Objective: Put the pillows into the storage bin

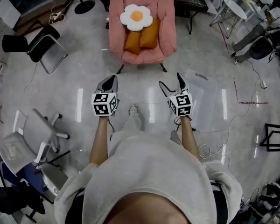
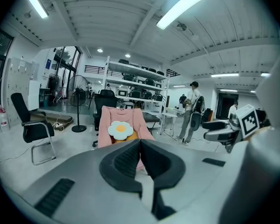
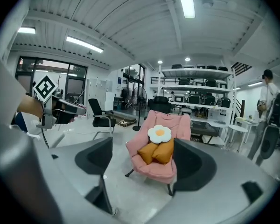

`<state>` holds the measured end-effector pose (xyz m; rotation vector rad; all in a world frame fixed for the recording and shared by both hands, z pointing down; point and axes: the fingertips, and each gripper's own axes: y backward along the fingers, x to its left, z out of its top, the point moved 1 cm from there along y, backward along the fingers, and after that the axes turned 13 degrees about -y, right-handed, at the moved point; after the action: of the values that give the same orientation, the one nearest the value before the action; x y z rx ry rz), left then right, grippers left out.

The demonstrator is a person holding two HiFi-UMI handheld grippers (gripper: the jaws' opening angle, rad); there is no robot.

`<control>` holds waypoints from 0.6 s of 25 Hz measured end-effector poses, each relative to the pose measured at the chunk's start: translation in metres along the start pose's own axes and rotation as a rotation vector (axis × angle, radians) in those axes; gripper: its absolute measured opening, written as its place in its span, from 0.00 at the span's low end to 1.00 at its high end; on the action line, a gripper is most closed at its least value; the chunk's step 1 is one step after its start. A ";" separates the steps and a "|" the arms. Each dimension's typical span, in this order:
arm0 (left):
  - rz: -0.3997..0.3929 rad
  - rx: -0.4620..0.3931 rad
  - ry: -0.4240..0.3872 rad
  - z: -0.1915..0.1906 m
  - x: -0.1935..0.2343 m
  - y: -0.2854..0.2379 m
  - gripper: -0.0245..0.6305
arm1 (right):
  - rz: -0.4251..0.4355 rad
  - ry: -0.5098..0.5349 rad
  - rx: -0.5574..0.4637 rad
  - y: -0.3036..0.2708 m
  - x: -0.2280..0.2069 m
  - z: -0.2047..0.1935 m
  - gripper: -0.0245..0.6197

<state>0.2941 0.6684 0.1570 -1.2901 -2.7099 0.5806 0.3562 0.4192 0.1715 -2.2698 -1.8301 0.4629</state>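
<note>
Head view: flower pillow (image 1: 136,17) and two orange pillows (image 1: 141,37) lie on the pink armchair (image 1: 165,27), ahead of both grippers and well apart from them. Left gripper (image 1: 112,78) jaws pressed together, nothing between. Right gripper (image 1: 173,82) jaws spread, empty.

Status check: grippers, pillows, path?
Left gripper shut, empty; right gripper open, empty. Flower pillow, two orange pillows on pink armchair, untouched. Clear bin on floor, right. Nothing between grippers and chair.

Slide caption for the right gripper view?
Open right tool frames a pink armchair holding two orange pillows and a flower pillow.
</note>
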 end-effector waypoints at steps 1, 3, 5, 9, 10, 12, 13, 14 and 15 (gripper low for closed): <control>-0.005 -0.003 0.000 0.006 0.009 -0.012 0.05 | -0.004 -0.001 -0.001 -0.013 -0.004 0.007 0.65; -0.013 -0.010 -0.001 0.020 0.028 -0.036 0.05 | -0.014 -0.003 -0.005 -0.039 -0.012 0.023 0.64; -0.018 -0.016 -0.003 0.034 0.048 -0.060 0.06 | -0.021 -0.004 -0.006 -0.068 -0.019 0.039 0.64; -0.023 -0.018 -0.002 0.051 0.092 -0.103 0.05 | -0.027 -0.004 -0.008 -0.123 -0.027 0.066 0.64; -0.024 -0.019 -0.001 0.054 0.102 -0.113 0.06 | -0.029 -0.003 -0.006 -0.136 -0.029 0.070 0.64; -0.026 -0.020 0.003 0.058 0.119 -0.132 0.05 | -0.034 -0.003 -0.001 -0.159 -0.034 0.077 0.64; -0.027 -0.020 0.005 0.060 0.126 -0.140 0.05 | -0.037 -0.003 -0.001 -0.169 -0.035 0.080 0.64; -0.029 -0.020 0.006 0.062 0.133 -0.148 0.05 | -0.039 -0.003 -0.001 -0.178 -0.037 0.083 0.64; -0.031 -0.021 0.007 0.064 0.140 -0.156 0.05 | -0.041 -0.002 -0.001 -0.186 -0.039 0.087 0.64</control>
<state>0.0758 0.6664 0.1442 -1.2504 -2.7317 0.5453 0.1474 0.4181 0.1582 -2.2285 -1.8750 0.4580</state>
